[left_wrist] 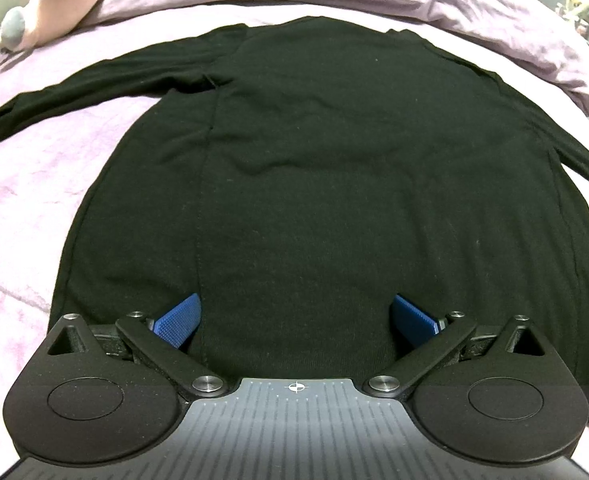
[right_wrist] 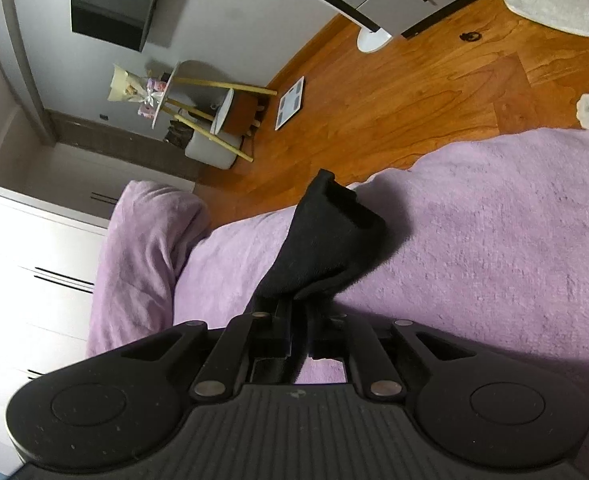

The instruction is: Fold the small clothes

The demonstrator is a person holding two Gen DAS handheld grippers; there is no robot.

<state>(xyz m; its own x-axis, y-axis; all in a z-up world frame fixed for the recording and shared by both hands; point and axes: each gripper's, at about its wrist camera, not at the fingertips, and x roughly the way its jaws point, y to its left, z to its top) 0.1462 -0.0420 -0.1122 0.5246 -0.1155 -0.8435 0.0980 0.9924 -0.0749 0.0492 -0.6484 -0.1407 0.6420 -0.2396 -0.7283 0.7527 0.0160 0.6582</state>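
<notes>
Jaws of the left gripper (left_wrist: 296, 320) stand wide, blue ribbed pads (left_wrist: 176, 320) spread over the hem of the black long-sleeved knit top (left_wrist: 314, 152), which lies flat across the frame's centre on the lilac fleece blanket (left_wrist: 34, 200). Right gripper (right_wrist: 300, 312) jaws are pinched tight on a black fabric fold (right_wrist: 330, 236) at centre frame, lifted above the blanket. Wooden floor (right_wrist: 394, 92) occupies the upper right.

The black knit long-sleeved sweater (left_wrist: 314, 168) runs out of frame at 3 and 9 o'clock; the right hand-held gripper (right_wrist: 300, 300) fingertips are buried in its cloth.
</notes>
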